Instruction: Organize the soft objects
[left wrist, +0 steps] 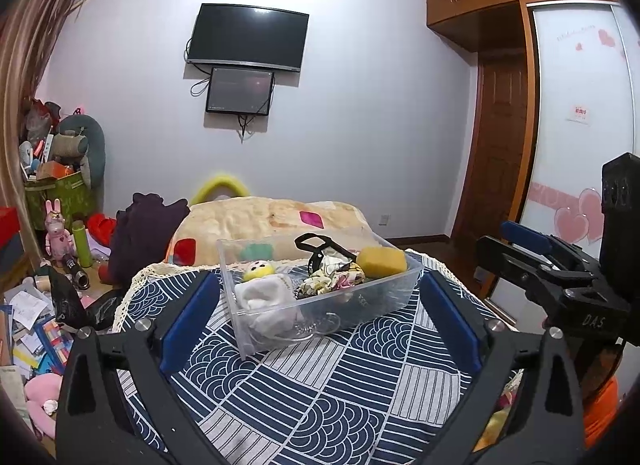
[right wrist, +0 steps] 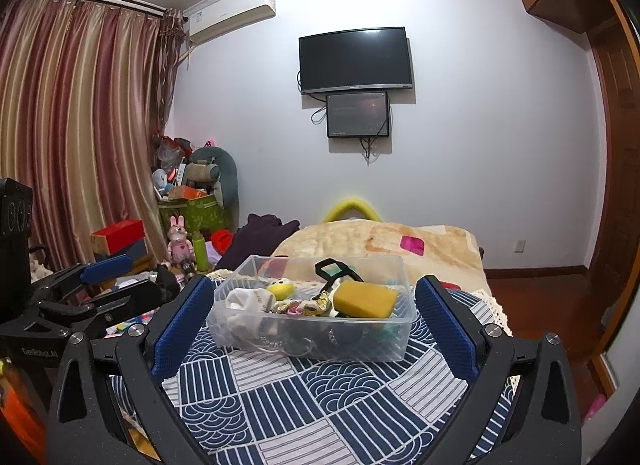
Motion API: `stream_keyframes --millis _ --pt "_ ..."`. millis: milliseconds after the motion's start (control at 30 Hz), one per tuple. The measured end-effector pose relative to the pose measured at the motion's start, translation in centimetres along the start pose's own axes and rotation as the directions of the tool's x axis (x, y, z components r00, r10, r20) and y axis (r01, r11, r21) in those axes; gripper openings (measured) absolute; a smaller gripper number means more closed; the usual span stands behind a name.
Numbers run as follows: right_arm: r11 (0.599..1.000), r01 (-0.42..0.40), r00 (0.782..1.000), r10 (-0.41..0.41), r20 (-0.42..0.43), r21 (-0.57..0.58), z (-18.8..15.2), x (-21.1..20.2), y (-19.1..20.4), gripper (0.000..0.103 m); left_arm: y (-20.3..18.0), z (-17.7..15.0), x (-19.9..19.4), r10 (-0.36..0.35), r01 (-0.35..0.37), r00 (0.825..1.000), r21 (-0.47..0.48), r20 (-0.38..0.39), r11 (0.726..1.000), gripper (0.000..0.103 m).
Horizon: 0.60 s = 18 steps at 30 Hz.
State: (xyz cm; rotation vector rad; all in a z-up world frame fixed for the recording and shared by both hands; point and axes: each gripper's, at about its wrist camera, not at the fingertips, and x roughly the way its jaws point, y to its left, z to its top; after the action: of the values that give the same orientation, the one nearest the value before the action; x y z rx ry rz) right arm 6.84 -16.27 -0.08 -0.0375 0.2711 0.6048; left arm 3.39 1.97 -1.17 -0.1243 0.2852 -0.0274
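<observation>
A clear plastic bin (left wrist: 394,297) (right wrist: 394,339) stands on a round table with a blue-and-white patterned cloth (left wrist: 340,393) (right wrist: 320,405). In it lie a yellow sponge (left wrist: 382,261) (right wrist: 366,299), a white sock (left wrist: 266,297) (right wrist: 248,299), a small yellow plush (left wrist: 258,270) (right wrist: 280,289), a floral cloth (left wrist: 332,279) (right wrist: 304,307) and a black strap (left wrist: 316,245) (right wrist: 332,267). My left gripper (left wrist: 320,321) is open and empty, just short of the bin. My right gripper (right wrist: 314,325) is open and empty, its fingers either side of the bin's near end. It also shows at the right of the left wrist view (left wrist: 532,249).
A bed with a beige blanket (left wrist: 276,221) (right wrist: 400,245) lies behind the table. Clutter, a pink rabbit toy (left wrist: 56,233) (right wrist: 180,243) and a green box (left wrist: 60,193) (right wrist: 192,213) fill the floor at left. A wardrobe (left wrist: 568,125) stands at right.
</observation>
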Motion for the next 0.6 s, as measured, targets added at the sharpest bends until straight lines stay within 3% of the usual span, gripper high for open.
stream_keyframes --millis 600 --pt "1.000 0.000 1.000 0.000 -0.004 0.014 -0.06 -0.19 0.06 0.101 -0.13 -0.14 0.05 -0.006 0.006 1.000 -0.009 -0.007 1.000 0.102"
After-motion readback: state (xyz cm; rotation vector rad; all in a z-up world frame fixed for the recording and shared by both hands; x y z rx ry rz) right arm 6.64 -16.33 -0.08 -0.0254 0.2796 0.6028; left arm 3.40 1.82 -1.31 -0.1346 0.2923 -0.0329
